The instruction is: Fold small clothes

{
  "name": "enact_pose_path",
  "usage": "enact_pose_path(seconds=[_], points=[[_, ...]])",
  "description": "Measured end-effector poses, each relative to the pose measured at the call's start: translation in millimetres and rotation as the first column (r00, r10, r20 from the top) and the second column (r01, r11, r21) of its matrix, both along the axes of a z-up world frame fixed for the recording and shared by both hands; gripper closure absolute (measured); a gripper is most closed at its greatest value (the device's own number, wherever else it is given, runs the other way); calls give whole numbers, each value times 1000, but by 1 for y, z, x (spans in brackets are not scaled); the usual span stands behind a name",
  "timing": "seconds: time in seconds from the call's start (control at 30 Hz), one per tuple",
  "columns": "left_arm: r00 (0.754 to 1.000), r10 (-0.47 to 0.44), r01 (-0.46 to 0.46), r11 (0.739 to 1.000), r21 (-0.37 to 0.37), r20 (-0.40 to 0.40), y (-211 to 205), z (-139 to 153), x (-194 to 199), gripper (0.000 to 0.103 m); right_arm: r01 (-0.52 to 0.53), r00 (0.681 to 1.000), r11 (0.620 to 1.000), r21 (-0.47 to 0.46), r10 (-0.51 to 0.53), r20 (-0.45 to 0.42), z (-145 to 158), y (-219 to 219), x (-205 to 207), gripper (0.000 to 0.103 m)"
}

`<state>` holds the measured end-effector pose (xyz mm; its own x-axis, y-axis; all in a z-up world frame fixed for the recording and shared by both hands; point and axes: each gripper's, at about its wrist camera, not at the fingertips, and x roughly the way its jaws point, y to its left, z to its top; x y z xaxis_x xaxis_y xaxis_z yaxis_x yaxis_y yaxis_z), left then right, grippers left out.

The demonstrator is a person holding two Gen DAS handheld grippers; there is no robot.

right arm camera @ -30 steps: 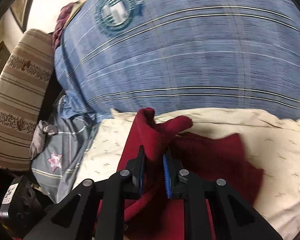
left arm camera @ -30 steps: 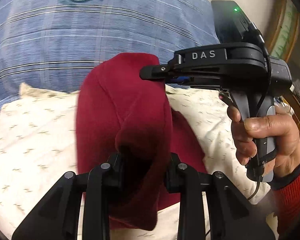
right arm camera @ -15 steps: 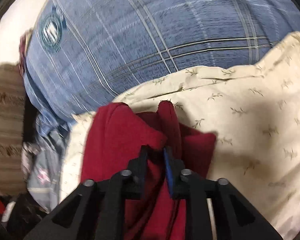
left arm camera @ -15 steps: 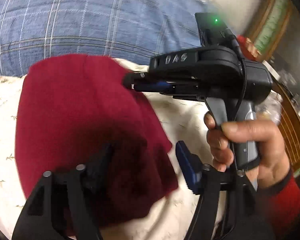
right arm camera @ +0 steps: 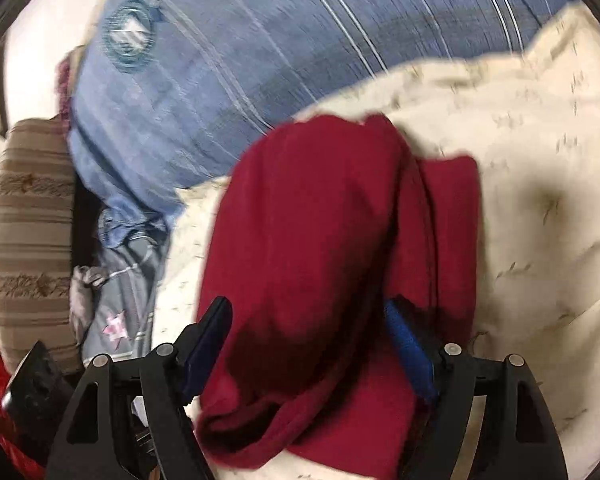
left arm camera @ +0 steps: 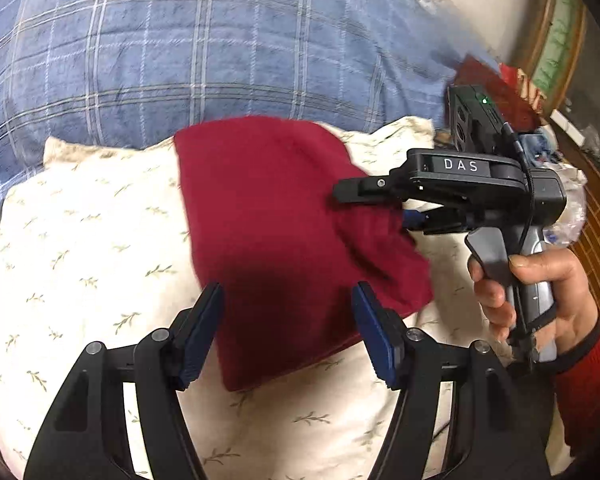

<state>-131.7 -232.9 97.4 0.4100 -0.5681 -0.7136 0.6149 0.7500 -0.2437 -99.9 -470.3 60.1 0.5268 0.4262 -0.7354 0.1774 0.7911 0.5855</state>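
Observation:
A dark red garment (left arm camera: 276, 216), folded over, lies on a cream leaf-print cloth (left arm camera: 80, 248). My left gripper (left arm camera: 288, 320) hangs open just above the garment's near part, and its pads stand clear of the fabric. In the left wrist view my right gripper (left arm camera: 376, 208) reaches in from the right at the garment's right edge, with a hand (left arm camera: 540, 292) on its handle. The right wrist view, blurred, shows the red garment (right arm camera: 320, 240) bunched between the opening jaws of my right gripper (right arm camera: 308, 324). There the fabric lies loose and is not pinched.
A big blue plaid cushion (left arm camera: 180, 60) with a round emblem rises behind the cream cloth. At the left of the right wrist view are a brown striped cushion (right arm camera: 28, 220) and a grey garment with a pink star (right arm camera: 116, 320). Wooden furniture (left arm camera: 596, 232) stands at the right.
Both grippers held the red garment up, pinched. Both have since let go and spread their jaws, and the garment has dropped folded onto the cream cloth. The right gripper has sunk and rolled.

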Motion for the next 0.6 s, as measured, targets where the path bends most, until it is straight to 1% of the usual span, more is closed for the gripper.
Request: enact_pose_path(seconds=[0.03, 0.07, 0.1, 0.13, 0.2, 0.3, 0.33, 0.4, 0.43, 0.5, 0.53, 0.57, 0.6], points=[[1000, 9, -9, 1000, 11, -7, 0, -5, 1, 38, -1, 1000, 1000, -8, 1, 23, -1, 2, 0, 22], [1000, 13, -12, 1000, 15, -17, 0, -8, 4, 38, -1, 999, 1000, -29, 2, 37, -2, 5, -1, 29], [1000, 15, -14, 1000, 16, -27, 0, -10, 7, 38, 1, 999, 998, -61, 2, 45, -1, 8, -2, 59], [999, 19, -18, 1000, 18, -36, -1, -12, 8, 38, -2, 999, 995, -95, 7, 52, 3, 10, -4, 76], [999, 27, -27, 1000, 14, -34, -4, -10, 7, 38, -21, 995, 991, -132, 34, 98, 18, 13, -13, 81], [1000, 27, -27, 1000, -3, -7, -1, -3, 2, 36, -13, 987, 976, -218, 47, 151, 41, 12, -35, 82], [1000, 28, -28, 1000, -3, 3, -2, -1, 1, 34, -4, 987, 964, -266, 46, 154, 45, 12, -41, 82], [1000, 26, -26, 1000, 3, -1, -5, -5, 0, 33, 15, 990, 945, -327, 31, 134, 39, 11, -40, 82], [999, 30, -30, 999, 18, -10, -10, -9, 2, 33, 13, 994, 946, -324, 21, 103, 28, 8, -35, 82], [999, 40, -40, 998, 43, -15, -17, -15, 6, 33, 11, 998, 952, -305, 6, 57, 13, -1, -29, 74], [999, 47, -46, 997, 58, -16, -19, -18, 7, 33, 20, 998, 957, -289, -1, 66, 15, -4, -32, 74], [999, 52, -51, 997, 64, -15, -18, -18, 7, 33, 31, 996, 956, -290, -6, 86, 23, -5, -39, 69], [998, 54, -54, 997, 63, -9, -19, -17, 7, 33, 48, 994, 941, -334, -11, 113, 35, -3, -47, 63]])
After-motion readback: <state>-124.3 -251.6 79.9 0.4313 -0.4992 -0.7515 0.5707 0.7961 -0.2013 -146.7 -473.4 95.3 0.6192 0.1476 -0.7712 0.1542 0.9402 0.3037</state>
